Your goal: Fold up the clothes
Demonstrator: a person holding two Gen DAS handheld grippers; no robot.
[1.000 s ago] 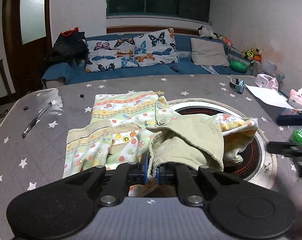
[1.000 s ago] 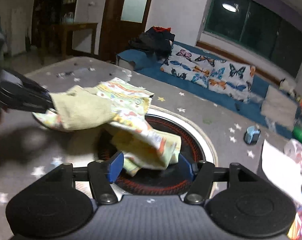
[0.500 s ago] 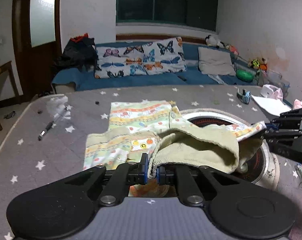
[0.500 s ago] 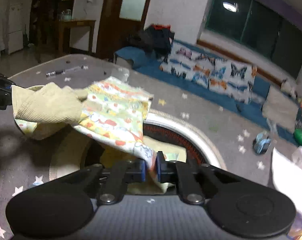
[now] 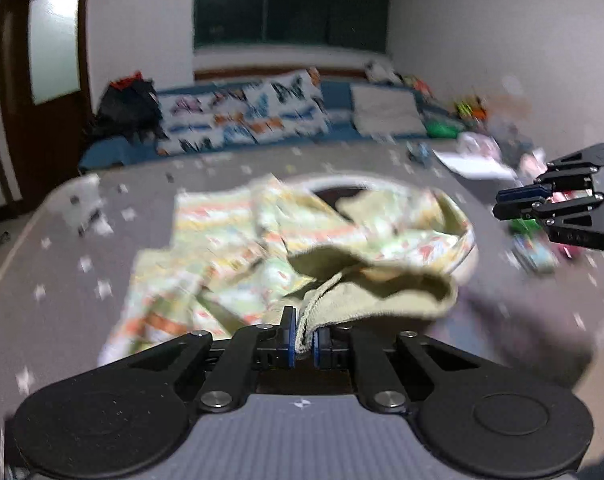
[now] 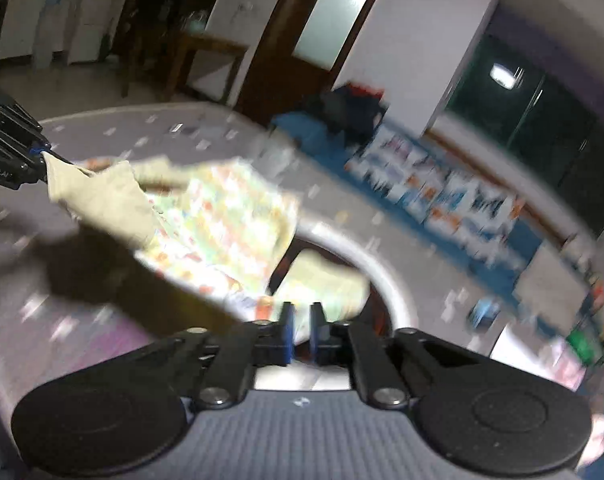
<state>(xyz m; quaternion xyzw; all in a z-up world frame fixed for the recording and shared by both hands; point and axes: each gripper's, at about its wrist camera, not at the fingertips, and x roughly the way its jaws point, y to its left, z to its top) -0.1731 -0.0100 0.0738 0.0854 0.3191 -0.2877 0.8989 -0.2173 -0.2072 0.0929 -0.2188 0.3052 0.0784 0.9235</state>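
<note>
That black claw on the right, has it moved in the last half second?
Yes. The right gripper has drawn back rightward, off the round ring in the table, where it met the garment.

A grey star-patterned bench [image 5: 81, 248] fills the middle of the left view, with a round dark-centred ring [image 5: 342, 190] set in it. Behind, a blue sofa [image 5: 334, 92] carries butterfly cushions [image 5: 241, 116]; a brown door [image 5: 41, 72] stands at upper left.

Pastel-printed garment [image 5: 237, 236], star-dotted grey tablecloth [image 5: 61, 272]
</note>
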